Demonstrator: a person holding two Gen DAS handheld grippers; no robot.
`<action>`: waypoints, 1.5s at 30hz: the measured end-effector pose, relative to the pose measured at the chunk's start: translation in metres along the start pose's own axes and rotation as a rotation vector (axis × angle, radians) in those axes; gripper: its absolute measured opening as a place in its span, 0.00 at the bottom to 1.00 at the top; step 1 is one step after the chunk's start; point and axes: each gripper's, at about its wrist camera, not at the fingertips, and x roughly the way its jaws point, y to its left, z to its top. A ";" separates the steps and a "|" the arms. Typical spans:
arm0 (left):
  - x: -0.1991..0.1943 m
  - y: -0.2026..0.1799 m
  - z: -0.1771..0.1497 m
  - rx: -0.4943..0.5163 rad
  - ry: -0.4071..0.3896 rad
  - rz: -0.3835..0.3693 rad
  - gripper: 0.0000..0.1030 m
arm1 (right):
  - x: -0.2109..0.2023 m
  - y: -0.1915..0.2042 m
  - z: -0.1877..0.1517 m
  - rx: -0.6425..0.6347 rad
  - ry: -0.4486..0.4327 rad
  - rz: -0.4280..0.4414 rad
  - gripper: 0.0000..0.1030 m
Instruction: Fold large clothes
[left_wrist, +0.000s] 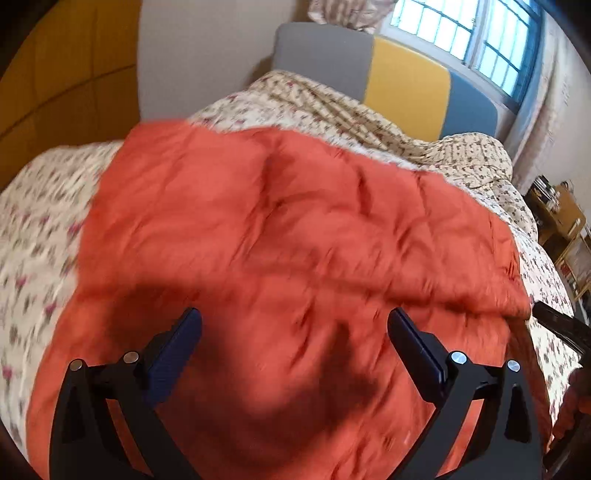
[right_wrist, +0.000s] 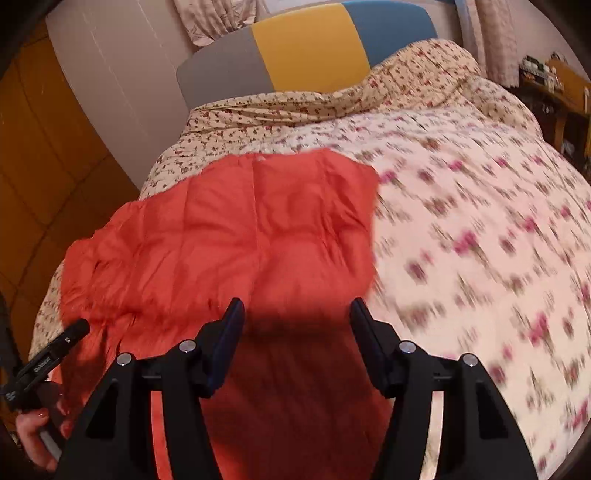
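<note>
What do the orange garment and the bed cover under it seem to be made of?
The orange garment looks like a thin, padded synthetic shell, perhaps nylon: stitched seams divide puffy panels, and the surface has a slight sheen with fine crinkles. The floral bed cover looks like matte printed woven fabric, likely cotton, with soft folds near the headboard. Motion blur leaves both uncertain.

Floral bedspread (right_wrist: 461, 229), grey-yellow-blue headboard (right_wrist: 306, 51), barred window (left_wrist: 469, 33), wooden shelf (left_wrist: 565, 221), patterned curtain (right_wrist: 218, 18)
</note>
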 end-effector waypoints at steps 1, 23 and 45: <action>-0.003 0.006 -0.007 -0.014 0.012 -0.007 0.97 | -0.006 -0.003 -0.005 0.008 0.003 0.001 0.58; -0.115 0.115 -0.106 -0.034 -0.114 0.145 0.97 | -0.129 -0.052 -0.151 0.033 0.115 0.047 0.53; -0.155 0.106 -0.167 0.089 -0.074 -0.033 0.16 | -0.162 -0.044 -0.178 -0.013 0.062 0.310 0.12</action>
